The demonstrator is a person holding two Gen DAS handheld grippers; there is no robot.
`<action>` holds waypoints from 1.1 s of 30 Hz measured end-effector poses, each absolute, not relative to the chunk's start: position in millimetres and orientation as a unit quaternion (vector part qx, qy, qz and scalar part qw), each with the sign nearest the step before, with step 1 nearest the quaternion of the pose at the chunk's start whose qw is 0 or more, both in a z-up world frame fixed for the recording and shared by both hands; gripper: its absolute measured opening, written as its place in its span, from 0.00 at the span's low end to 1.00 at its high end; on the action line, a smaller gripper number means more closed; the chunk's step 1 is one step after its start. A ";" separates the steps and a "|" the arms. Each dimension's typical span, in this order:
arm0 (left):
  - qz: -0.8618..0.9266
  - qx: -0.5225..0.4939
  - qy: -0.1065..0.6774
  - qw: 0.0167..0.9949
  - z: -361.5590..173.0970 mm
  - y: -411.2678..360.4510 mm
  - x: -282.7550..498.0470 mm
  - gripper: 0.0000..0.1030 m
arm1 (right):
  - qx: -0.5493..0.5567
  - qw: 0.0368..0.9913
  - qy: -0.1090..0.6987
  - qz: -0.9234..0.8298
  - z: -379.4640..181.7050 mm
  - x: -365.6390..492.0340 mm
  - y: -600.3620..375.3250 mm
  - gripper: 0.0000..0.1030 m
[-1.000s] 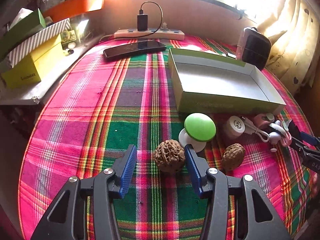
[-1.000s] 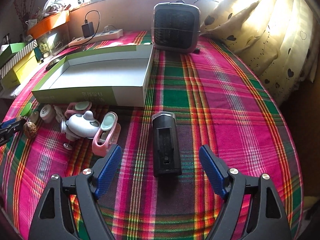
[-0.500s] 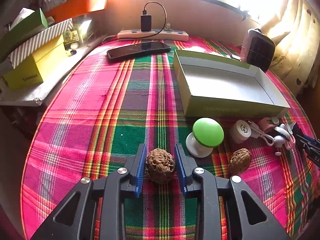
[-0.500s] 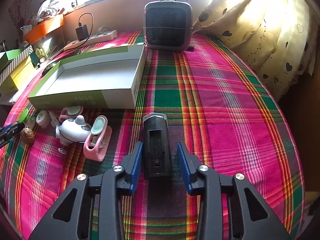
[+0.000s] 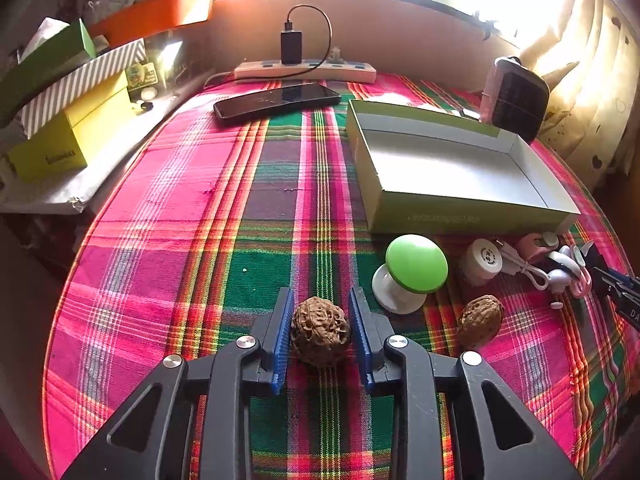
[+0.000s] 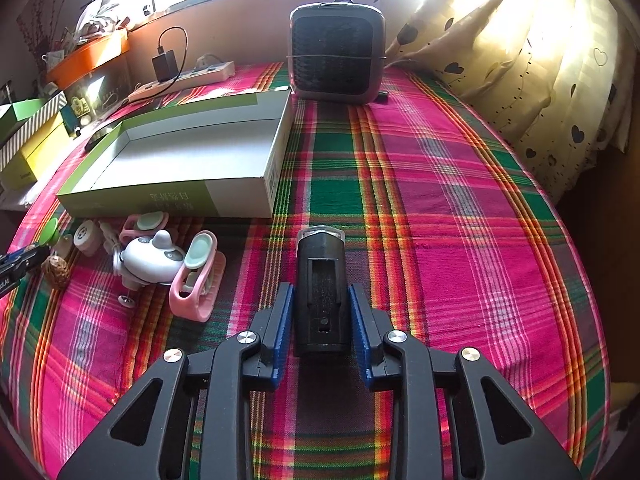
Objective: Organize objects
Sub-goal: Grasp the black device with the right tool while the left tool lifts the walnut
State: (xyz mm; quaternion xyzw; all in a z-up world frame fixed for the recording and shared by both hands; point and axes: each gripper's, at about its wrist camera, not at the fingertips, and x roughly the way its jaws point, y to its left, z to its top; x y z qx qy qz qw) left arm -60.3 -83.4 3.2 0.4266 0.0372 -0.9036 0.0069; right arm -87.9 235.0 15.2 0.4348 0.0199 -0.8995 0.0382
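Note:
A wrinkled brown walnut (image 5: 320,330) lies on the plaid cloth, and my left gripper (image 5: 320,300) is shut on it, both blue pads against its sides. A second walnut (image 5: 480,320) lies loose to its right. In the right wrist view a black torch-like device (image 6: 320,264) with a clear front end lies lengthwise between the jaws of my right gripper (image 6: 320,292). Those jaws are closing, and the pads touch its sides. An open green-and-white box (image 5: 460,216) stands empty behind the objects.
A green-capped white knob (image 5: 416,264), a white round plug (image 5: 482,260), a white toy (image 6: 150,260) and pink clips (image 6: 196,280) lie in front of the box. Farther back are a phone (image 5: 276,102), a power strip (image 5: 304,70) and a small fan (image 6: 336,52).
Both grippers went from wide open to closed in place: the left on the walnut, the right on the black device. Neither object has left the cloth.

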 end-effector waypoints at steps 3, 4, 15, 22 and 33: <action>-0.904 0.427 0.037 0.007 3.4 -83.3 -60.0 0.25 | 0.432 0.039 0.018 -0.901 17.4 -87.3 235.4 0.28; -0.904 0.427 0.038 0.007 3.4 -83.5 -59.9 0.25 | 0.431 0.040 0.018 -0.901 18.6 -87.1 235.3 0.28; -0.911 0.410 0.038 -0.013 27.5 -81.0 -56.9 0.25 | 0.405 0.051 0.010 -0.913 47.9 -87.8 232.2 0.28; -0.918 0.393 0.035 -0.035 51.0 -73.2 -66.0 0.25 | 0.396 0.070 0.012 -0.916 67.3 -96.5 224.0 0.28; -0.920 0.384 0.024 -0.069 73.9 -54.6 -100.9 0.25 | 0.401 0.106 0.013 -0.910 86.7 -129.1 197.7 0.28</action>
